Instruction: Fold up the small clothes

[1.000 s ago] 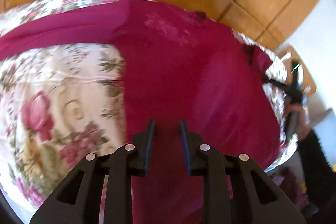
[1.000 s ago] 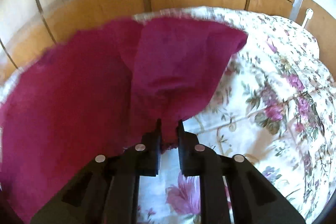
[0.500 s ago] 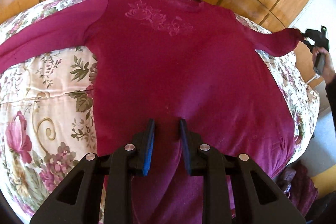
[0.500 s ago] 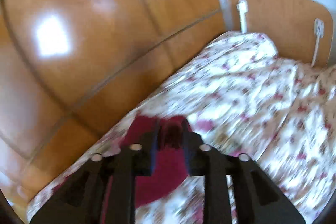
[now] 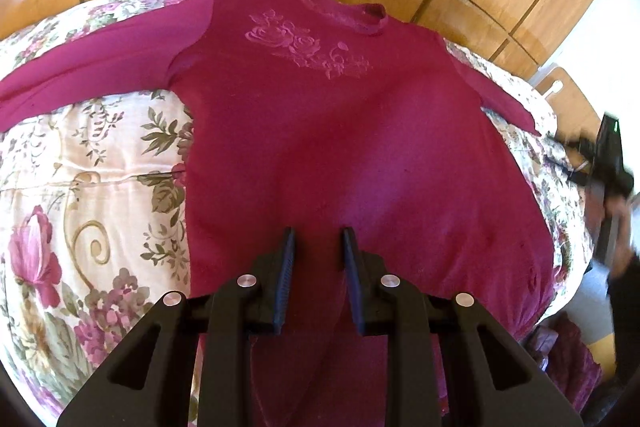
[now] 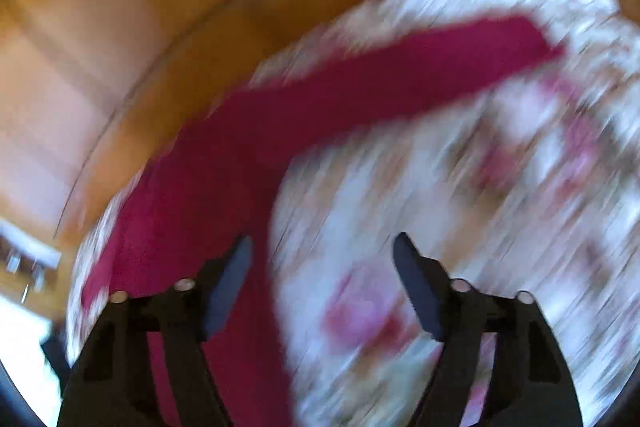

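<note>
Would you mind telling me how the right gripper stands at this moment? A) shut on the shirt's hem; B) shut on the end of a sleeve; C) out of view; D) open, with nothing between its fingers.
D: in the right wrist view the right gripper has its fingers wide apart with nothing between them, and the magenta shirt's sleeve lies flat on the floral bedspread ahead.
</note>
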Tool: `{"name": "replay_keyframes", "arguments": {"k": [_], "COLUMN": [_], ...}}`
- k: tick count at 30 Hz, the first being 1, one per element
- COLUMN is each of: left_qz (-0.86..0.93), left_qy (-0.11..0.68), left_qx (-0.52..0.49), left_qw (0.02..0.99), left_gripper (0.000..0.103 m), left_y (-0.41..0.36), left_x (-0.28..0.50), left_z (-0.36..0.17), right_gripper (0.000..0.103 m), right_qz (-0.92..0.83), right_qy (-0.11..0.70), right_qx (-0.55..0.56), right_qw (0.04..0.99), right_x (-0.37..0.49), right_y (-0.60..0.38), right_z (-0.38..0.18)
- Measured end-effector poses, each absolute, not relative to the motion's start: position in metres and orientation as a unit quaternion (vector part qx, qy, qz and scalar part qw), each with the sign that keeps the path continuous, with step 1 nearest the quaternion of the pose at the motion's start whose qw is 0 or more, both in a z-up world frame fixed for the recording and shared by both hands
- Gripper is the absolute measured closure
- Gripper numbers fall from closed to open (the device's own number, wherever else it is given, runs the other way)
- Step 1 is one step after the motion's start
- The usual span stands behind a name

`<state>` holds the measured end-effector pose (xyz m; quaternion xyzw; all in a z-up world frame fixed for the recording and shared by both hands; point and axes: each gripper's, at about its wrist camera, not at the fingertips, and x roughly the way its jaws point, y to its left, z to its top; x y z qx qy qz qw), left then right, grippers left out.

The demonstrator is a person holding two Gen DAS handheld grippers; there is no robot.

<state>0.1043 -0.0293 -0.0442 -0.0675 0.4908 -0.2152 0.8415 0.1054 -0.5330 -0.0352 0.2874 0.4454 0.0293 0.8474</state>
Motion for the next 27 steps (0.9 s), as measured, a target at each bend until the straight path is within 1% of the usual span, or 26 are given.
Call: {"name": "replay_keyframes", "arguments": {"k": [1,2,3,4,5,6,7,8,11,14,17,19,20,21,22,24,25,26,27], "left_qz": [-0.215,-0.214,-0.213,-0.214,-0.214,-0.215,-0.216,-0.217,-0.218,-0.217,-0.22,-0.223,-0.224,-0.224,-0.224,-0.224,-0.222,-0.217,-0.215], "left_qy": [0.489,0.486,0.483,0.481,0.481,0.481,0.481,0.477,0.473,0.471,0.487,0.486,0.486,0.487,0.49,0.489,0.484,0.474,0.468], "left_qx": [-0.068,-0.069,-0.07,-0.073,-0.076,-0.08,-0.085,-0.091,-0.082,-0.054,-0.055,-0.038,-0.03,-0.031,-0.046,-0.072,-0.078,-0.079,-0.076], "left_qw": [0.843,0.845,0.846,0.847,0.847,0.846,0.846,0.847,0.85,0.853,0.843,0.844,0.844,0.844,0.841,0.84,0.843,0.849,0.854], "left_gripper": [0.08,0.08,0.08,0.08,0.08,0.079,0.065,0.062,0.062,0.062,0.062,0.062,0.062,0.062,0.062,0.062,0.062,0.062,0.062], "left_y": [-0.028,-0.026,-0.024,-0.023,-0.021,-0.019,-0.017,-0.015,-0.016,-0.017,-0.012,-0.013,-0.013,-0.012,-0.009,-0.005,-0.004,-0.006,-0.008], "left_x": [0.103,0.101,0.099,0.097,0.096,0.093,0.091,0.087,0.078,0.067,0.059,0.053,0.052,0.052,0.054,0.06,0.063,0.068,0.071], "left_z": [-0.044,-0.044,-0.043,-0.043,-0.043,-0.044,-0.045,-0.045,-0.043,-0.044,-0.056,-0.056,-0.054,-0.051,-0.047,-0.04,-0.035,-0.028,-0.024], "right_gripper": [0.041,0.05,0.055,0.065,0.072,0.076,0.089,0.094,0.095,0.095,0.095,0.095,0.092,0.087,0.079,0.072,0.062,0.054,0.043], "right_qz": [0.047,0.069,0.082,0.096,0.11,0.111,0.111,0.113,0.111,0.124,0.093,0.087,0.084,0.083,0.087,0.088,0.085,0.081,0.078], "right_qy": [0.463,0.486,0.501,0.515,0.531,0.535,0.535,0.537,0.521,0.5,0.539,0.542,0.54,0.535,0.533,0.531,0.526,0.517,0.498], "right_qx": [0.281,0.269,0.262,0.256,0.235,0.214,0.195,0.182,0.156,0.148,0.092,0.095,0.107,0.123,0.136,0.145,0.151,0.163,0.186], "right_qw": [0.84,0.829,0.82,0.812,0.807,0.81,0.815,0.816,0.832,0.844,0.832,0.831,0.83,0.832,0.831,0.83,0.833,0.836,0.843], "right_x": [0.098,0.088,0.08,0.074,0.065,0.059,0.052,0.046,0.03,0.012,0.002,-0.003,-0.002,-0.002,-0.001,0.0,-0.001,-0.002,-0.004], "right_y": [-0.516,-0.496,-0.481,-0.469,-0.451,-0.439,-0.428,-0.42,-0.413,-0.417,-0.409,-0.404,-0.404,-0.407,-0.41,-0.413,-0.416,-0.419,-0.424], "right_z": [-0.043,-0.053,-0.06,-0.066,-0.071,-0.071,-0.07,-0.068,-0.048,-0.035,-0.06,-0.073,-0.072,-0.069,-0.069,-0.069,-0.066,-0.061,-0.055]}}
